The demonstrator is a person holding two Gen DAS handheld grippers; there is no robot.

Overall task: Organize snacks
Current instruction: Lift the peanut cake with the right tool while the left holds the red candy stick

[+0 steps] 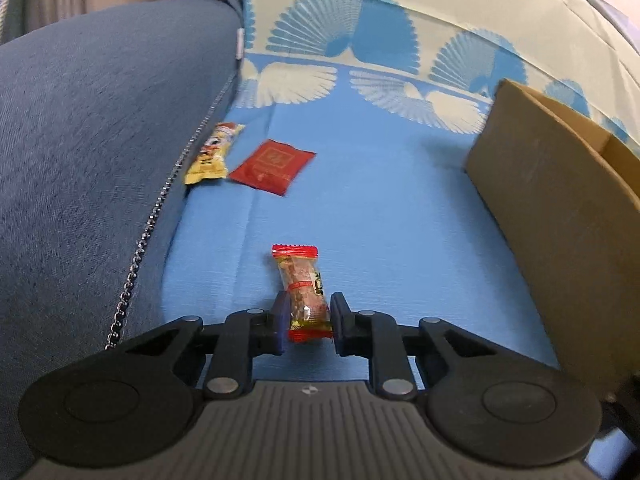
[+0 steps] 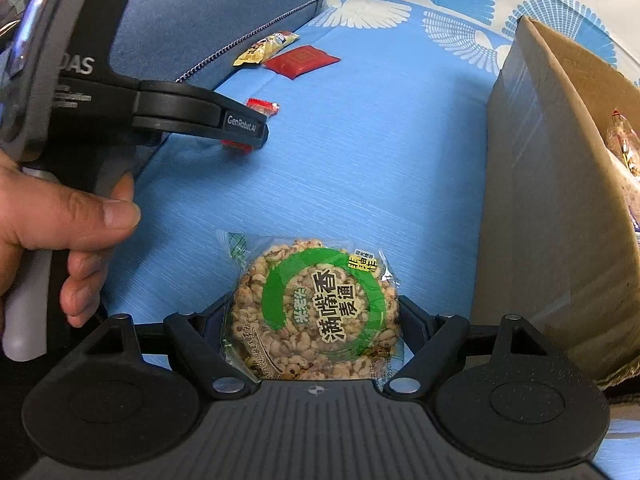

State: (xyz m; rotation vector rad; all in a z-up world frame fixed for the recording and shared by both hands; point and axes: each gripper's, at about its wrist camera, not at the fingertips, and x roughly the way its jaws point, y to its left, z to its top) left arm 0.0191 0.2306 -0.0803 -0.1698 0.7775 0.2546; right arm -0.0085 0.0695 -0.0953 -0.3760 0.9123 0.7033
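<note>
A: How did the right gripper (image 2: 316, 320) stand?
B: Jaws spread wide, pinching the round puffed-grain cake (image 2: 316, 312); the cardboard box (image 2: 560, 208) lay just to its right.
A: The left gripper (image 1: 308, 324)?
B: Narrowly clamped on a red-ended snack stick (image 1: 304, 292) pointing straight ahead; box farther right.

The cardboard box (image 2: 560, 200) runs off the right edge; the wrapped snacks (image 2: 624, 148) inside it barely show.
</note>
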